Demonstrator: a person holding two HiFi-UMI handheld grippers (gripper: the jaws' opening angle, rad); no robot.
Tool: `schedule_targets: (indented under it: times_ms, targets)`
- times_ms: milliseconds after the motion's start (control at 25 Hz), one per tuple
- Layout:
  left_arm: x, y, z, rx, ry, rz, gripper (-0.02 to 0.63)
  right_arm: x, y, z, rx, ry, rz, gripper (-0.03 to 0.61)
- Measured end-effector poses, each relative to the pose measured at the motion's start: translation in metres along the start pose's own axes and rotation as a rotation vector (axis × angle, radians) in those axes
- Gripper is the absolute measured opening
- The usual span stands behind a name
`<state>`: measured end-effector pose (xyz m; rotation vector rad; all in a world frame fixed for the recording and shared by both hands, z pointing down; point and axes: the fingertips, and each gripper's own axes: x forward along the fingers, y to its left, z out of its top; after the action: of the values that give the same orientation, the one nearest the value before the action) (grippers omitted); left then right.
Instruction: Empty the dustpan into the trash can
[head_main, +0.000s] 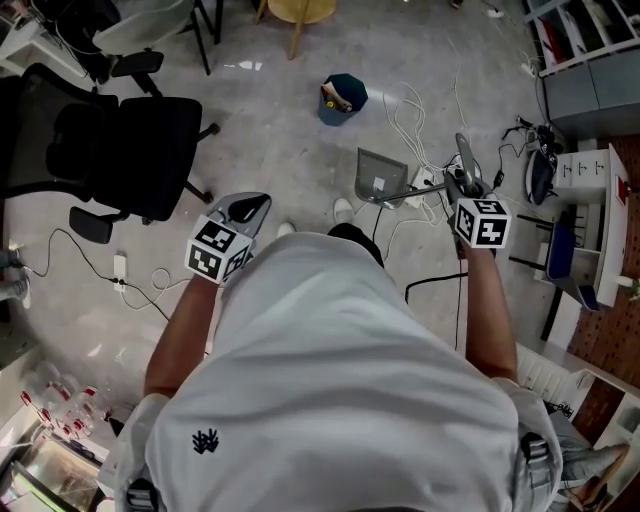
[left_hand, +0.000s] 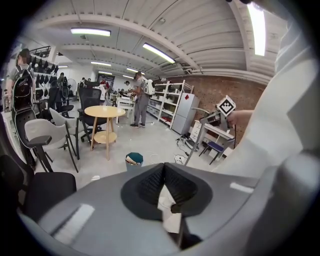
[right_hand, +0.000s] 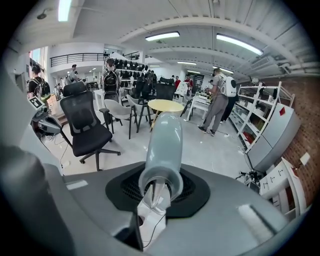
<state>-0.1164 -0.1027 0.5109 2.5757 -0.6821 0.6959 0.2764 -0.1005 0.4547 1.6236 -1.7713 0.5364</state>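
Observation:
The grey dustpan (head_main: 381, 177) stands on the floor ahead of me, its pan upright. Its grey tube handle (right_hand: 164, 142) runs up into my right gripper (head_main: 466, 172), which is shut on it; in the right gripper view the tube fills the gap at the right gripper (right_hand: 162, 176). The teal trash can (head_main: 342, 98), with rubbish inside, stands farther off, beyond the dustpan. It also shows as the small trash can (left_hand: 134, 160) in the left gripper view. My left gripper (head_main: 246, 209) is held level at the left, shut on nothing, and the left gripper (left_hand: 164, 168) points toward the can.
A black office chair (head_main: 120, 150) stands at the left. White cables (head_main: 420, 110) trail over the floor right of the can, and a power strip (head_main: 120, 266) lies at the left. A white drawer unit (head_main: 590, 175) is at the right, a round wooden table (left_hand: 104, 111) beyond.

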Motion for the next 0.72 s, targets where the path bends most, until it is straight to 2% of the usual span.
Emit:
schedule_targets:
  times_ms: [720]
  targets:
    - [0.004, 0.010, 0.002, 0.019, 0.025, -0.014, 0.055, 0.014, 0.007, 0.013, -0.043, 0.003, 0.018, 0.084]
